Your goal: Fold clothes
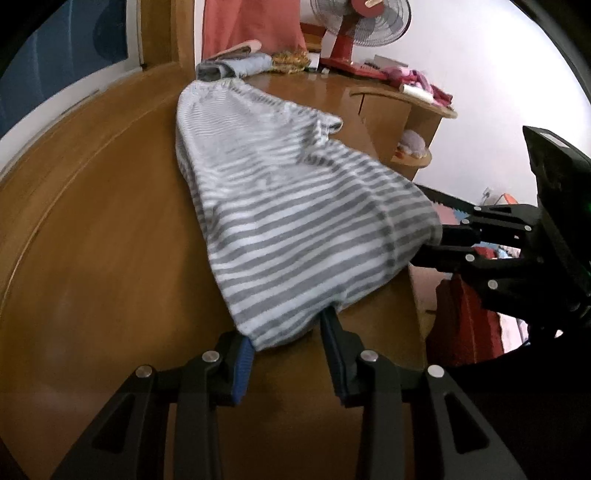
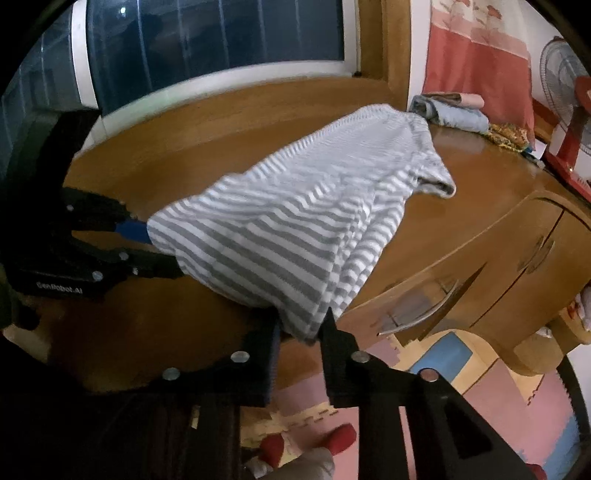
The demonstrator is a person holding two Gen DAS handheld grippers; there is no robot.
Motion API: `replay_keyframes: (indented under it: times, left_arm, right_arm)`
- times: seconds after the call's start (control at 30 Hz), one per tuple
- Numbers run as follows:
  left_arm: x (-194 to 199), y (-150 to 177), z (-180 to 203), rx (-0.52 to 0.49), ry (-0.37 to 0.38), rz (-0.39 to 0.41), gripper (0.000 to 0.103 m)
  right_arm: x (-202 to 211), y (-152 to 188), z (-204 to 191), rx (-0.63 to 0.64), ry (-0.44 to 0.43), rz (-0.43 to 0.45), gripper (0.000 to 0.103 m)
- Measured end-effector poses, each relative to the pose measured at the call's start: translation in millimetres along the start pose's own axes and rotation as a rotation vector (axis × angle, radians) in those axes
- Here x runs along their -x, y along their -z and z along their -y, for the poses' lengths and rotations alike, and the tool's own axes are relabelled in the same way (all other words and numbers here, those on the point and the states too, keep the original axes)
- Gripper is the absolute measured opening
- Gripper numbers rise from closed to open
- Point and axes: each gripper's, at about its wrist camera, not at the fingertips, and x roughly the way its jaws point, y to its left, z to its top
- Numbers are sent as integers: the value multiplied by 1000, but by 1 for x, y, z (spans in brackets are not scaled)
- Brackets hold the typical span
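Note:
A grey-and-white striped garment point(image 1: 295, 221) lies stretched over the wooden table point(image 1: 110, 240), its far waistband end resting on the top and its near end lifted. My left gripper point(image 1: 288, 339) is shut on the near corner of the cloth. My right gripper point(image 1: 432, 247) comes in from the right and is shut on the other near corner, past the table's edge. In the right wrist view the striped garment point(image 2: 288, 229) hangs taut between my right gripper point(image 2: 301, 332) and my left gripper point(image 2: 155, 247), above the table point(image 2: 461, 206).
A stack of folded clothes point(image 1: 236, 64) sits at the table's far end beside a red fan point(image 1: 354, 33). A side shelf point(image 1: 417, 99) holds pink items. Drawers point(image 2: 480, 280) front the table. A foam floor mat point(image 2: 443, 358) and a person's red-socked foot point(image 2: 343, 435) are below.

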Motion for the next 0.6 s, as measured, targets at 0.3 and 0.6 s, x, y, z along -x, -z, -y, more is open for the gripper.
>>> replay_keyframes:
  times: [0.3,0.6]
  left_arm:
    - [45,-29,19,8,15,101,32]
    - [36,-68,7,59,-48,131,32]
  right_arm:
    - [43,-21,20,-47,-71,78,16]
    - [52,-55,41,-83,-111,120,16]
